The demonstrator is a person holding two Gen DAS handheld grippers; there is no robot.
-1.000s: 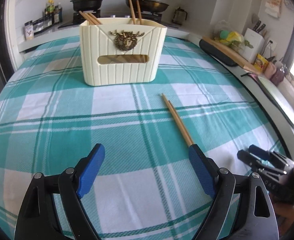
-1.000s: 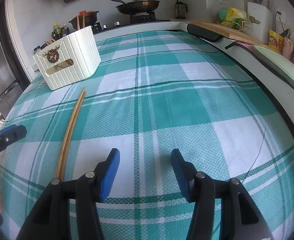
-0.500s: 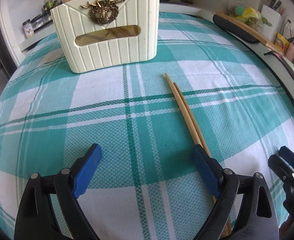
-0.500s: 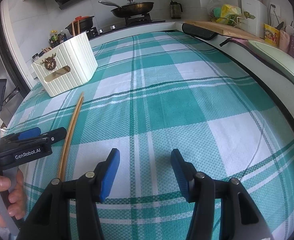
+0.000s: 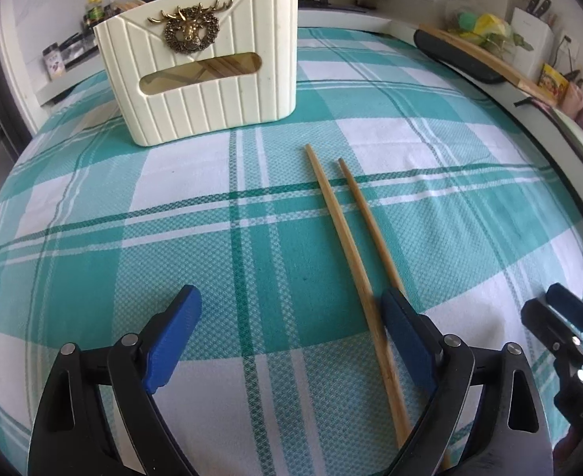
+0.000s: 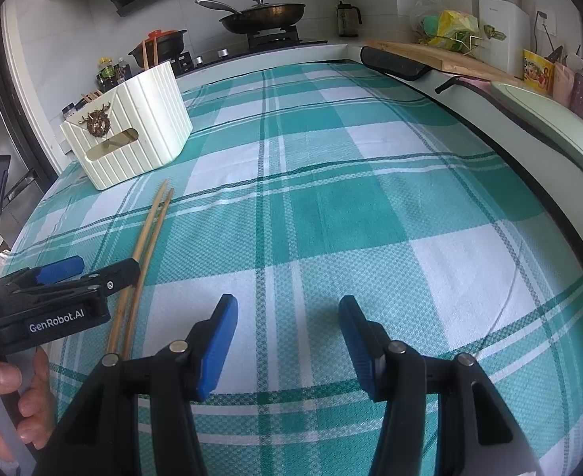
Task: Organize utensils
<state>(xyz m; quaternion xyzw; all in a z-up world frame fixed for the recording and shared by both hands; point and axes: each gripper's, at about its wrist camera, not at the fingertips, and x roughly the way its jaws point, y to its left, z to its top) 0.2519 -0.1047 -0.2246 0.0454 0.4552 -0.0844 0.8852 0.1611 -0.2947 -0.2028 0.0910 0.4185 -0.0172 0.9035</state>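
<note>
Two wooden chopsticks point(image 5: 347, 234) lie side by side on the green-and-white checked tablecloth point(image 5: 252, 238), pointing at a cream ribbed utensil holder point(image 5: 200, 67) with a brass deer emblem; more chopsticks stand in it. My left gripper point(image 5: 291, 341) is open and low over the cloth; one chopstick lies just inside its right finger point(image 5: 406, 341), the other runs under that finger. My right gripper point(image 6: 287, 345) is open and empty over the cloth, to the right of the chopsticks point(image 6: 144, 254). The holder point(image 6: 129, 139) stands at the far left there.
A stove with a pan point(image 6: 263, 16) and a red-lidded pot point(image 6: 160, 39) is behind the table. A cutting board point(image 6: 430, 55), a knife block point(image 6: 501, 35) and packets line the right counter. The left gripper's body point(image 6: 53, 301) and a hand show in the right wrist view.
My left gripper has moved forward and down toward the chopsticks, so their near ends now lie at its right finger. My right gripper has barely moved.
</note>
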